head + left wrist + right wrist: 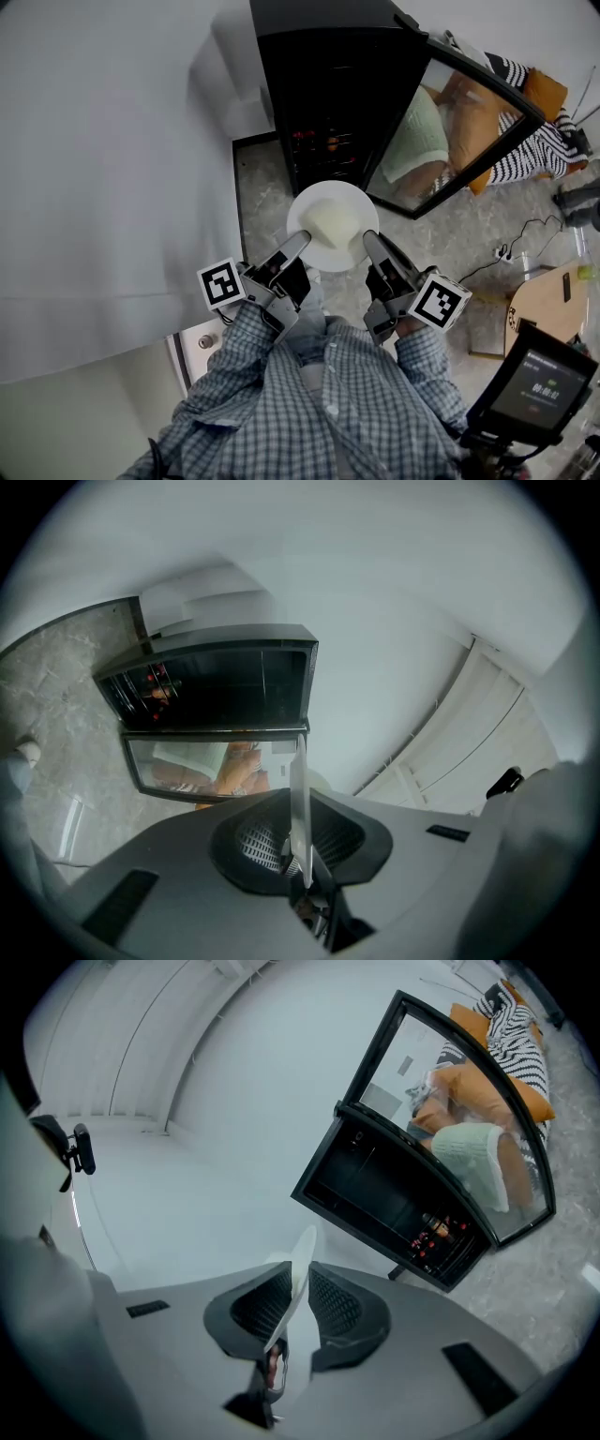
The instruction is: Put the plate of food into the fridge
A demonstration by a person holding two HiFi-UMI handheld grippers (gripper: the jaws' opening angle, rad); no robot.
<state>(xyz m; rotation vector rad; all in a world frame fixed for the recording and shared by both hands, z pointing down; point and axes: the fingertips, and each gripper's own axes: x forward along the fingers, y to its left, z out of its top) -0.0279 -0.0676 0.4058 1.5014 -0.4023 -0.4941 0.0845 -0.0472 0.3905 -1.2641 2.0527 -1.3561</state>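
Observation:
A white plate (319, 257) with a pale mound of food (333, 217) hangs in front of the open black fridge (323, 94). My left gripper (299, 240) is shut on the plate's left rim. On the opposite rim, my right gripper (369, 239) is shut as well. In the left gripper view the plate (299, 789) shows edge-on between the pads of the left gripper (300, 841), with the fridge (216, 682) ahead. In the right gripper view the plate's rim (302, 1258) sits pinched in the right gripper (295, 1305), and the fridge (389, 1194) stands ahead to the right.
The fridge's glass door (459, 122) swings out to the right and reflects cushions. Small red and orange items (319, 141) lie on a shelf inside. A white wall (103, 159) runs along the left. A cable (511, 248), a wooden board (544, 300) and a screen device (539, 384) are at the right.

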